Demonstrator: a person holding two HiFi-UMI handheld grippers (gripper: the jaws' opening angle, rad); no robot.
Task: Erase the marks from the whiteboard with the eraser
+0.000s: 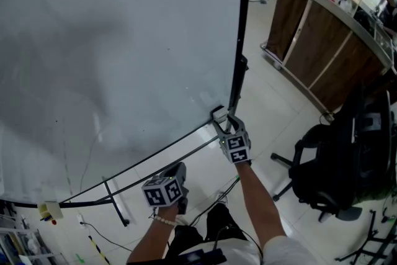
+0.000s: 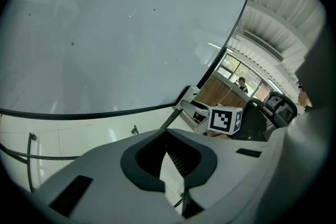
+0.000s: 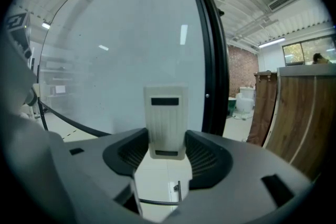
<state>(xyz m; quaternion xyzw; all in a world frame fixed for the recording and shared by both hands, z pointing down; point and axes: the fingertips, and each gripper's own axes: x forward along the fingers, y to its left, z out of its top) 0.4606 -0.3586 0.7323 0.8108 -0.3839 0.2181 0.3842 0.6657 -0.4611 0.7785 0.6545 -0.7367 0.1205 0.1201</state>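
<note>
Eraser (image 3: 166, 122), clamped in the right gripper's (image 1: 226, 127) fingers, sits at the whiteboard's (image 1: 124, 40) lower right corner, likely placed to wipe. The left gripper (image 2: 170, 157) hangs below, fingers together on nothing, probably just out of the way.

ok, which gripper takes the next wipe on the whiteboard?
Right. The right gripper is shut on the eraser, up at the lower right corner of the whiteboard. The left gripper hangs lower, off the board, jaws together with nothing between them.
</note>
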